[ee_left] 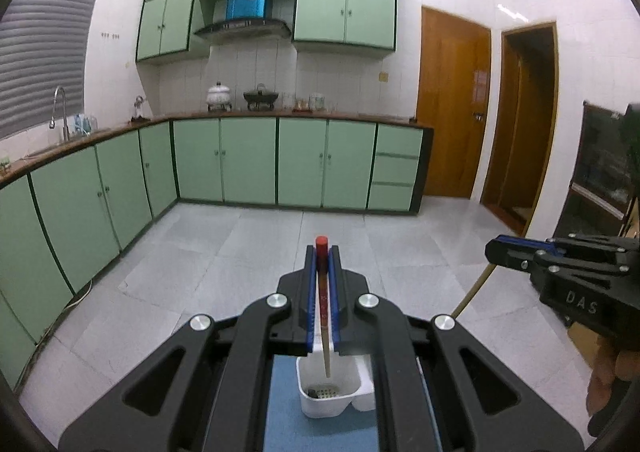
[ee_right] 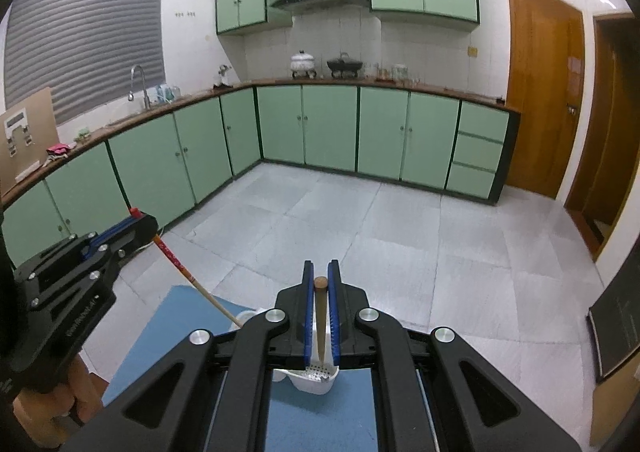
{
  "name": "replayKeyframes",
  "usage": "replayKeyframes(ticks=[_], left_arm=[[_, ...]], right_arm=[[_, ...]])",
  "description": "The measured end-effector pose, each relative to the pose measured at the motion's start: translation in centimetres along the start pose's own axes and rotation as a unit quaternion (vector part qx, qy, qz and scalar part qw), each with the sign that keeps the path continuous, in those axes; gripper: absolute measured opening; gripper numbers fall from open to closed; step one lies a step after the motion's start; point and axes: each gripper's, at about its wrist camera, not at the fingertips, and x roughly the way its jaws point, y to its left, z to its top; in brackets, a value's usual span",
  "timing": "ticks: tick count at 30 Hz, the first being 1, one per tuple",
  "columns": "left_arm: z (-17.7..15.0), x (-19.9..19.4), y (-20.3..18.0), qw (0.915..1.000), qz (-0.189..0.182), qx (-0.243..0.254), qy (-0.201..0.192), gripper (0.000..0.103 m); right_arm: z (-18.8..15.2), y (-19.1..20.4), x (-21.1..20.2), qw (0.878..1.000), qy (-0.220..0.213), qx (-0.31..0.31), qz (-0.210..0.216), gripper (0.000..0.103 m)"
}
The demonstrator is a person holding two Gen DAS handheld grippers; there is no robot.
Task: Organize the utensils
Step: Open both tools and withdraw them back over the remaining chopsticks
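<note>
Red-tipped chopstick (ee_left: 322, 292) is clamped in the left hand-held gripper (ee_left: 322, 252), its pale end hanging over the white holder (ee_left: 332, 400) at 6 o'clock. Brown chopstick (ee_right: 320, 316) is clamped in the right hand-held gripper (ee_right: 320, 272), tip above the same holder. Holder stands on the blue worktop (ee_right: 320, 420).

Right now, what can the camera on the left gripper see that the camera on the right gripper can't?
Only the left wrist view shows the right gripper from outside, shut on its plain chopstick. Only the right wrist view shows the left gripper from outside, and a cardboard panel on the counter. Both show the red-topped chopstick, the white utensil holder on the blue mat, and green cabinets.
</note>
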Motion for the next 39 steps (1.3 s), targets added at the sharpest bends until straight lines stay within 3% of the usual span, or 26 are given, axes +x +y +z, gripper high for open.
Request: replayKeyframes(ticks=[5, 10, 16, 21, 23, 25, 27, 34, 39], left_arm=[[-2.7, 2.1, 0.5, 0.9996, 0.000, 0.000, 0.028, 0.005], [-3.5, 1.9, 0.8, 0.9992, 0.000, 0.005, 0.039, 0.008], [-2.7, -2.3, 1.4, 0.9998, 0.003, 0.005, 0.018, 0.037], [-3.9, -8.1, 2.0, 0.9997, 0.018, 0.018, 0.006, 0.051], [-5.4, -10.6, 2.3, 0.9996, 0.018, 0.016, 0.013, 0.063], [-7.4, -13.2, 2.5, 0.9995, 0.018, 0.012, 0.022, 0.067], [-9.9, -16.0, 2.8, 0.9994, 0.021, 0.006, 0.029, 0.072], [-19.8, -23.9, 3.3, 0.9979, 0.028, -0.013, 0.058, 0.079], [-27.0, -28.1, 2.6, 0.9967, 0.034, -0.009, 0.073, 0.080]], right_arm=[[-1.9, -0.8, 2.7, 1.000, 0.025, 0.008, 0.006, 0.007], [-2.6, -1.4, 2.3, 1.000, 0.023, 0.019, 0.005, 0.017], [-3.0, -1.9, -2.3, 1.000, -0.006, 0.027, 0.010, 0.023], [-5.5, -1.3, -7.9, 0.999, -0.039, 0.013, 0.005, 0.033], [-7.5, -0.7, -10.1, 0.999, -0.048, 0.008, 0.006, 0.039], [-10.4, 0.0, -12.6, 0.998, -0.058, 0.003, 0.004, 0.056], [-13.9, 0.9, -15.0, 0.998, -0.067, -0.003, -0.005, 0.066], [-28.0, 4.4, -20.2, 0.999, -0.039, -0.030, -0.014, 0.070], [-35.6, 5.8, -21.1, 1.000, -0.013, -0.009, -0.023, 0.070]])
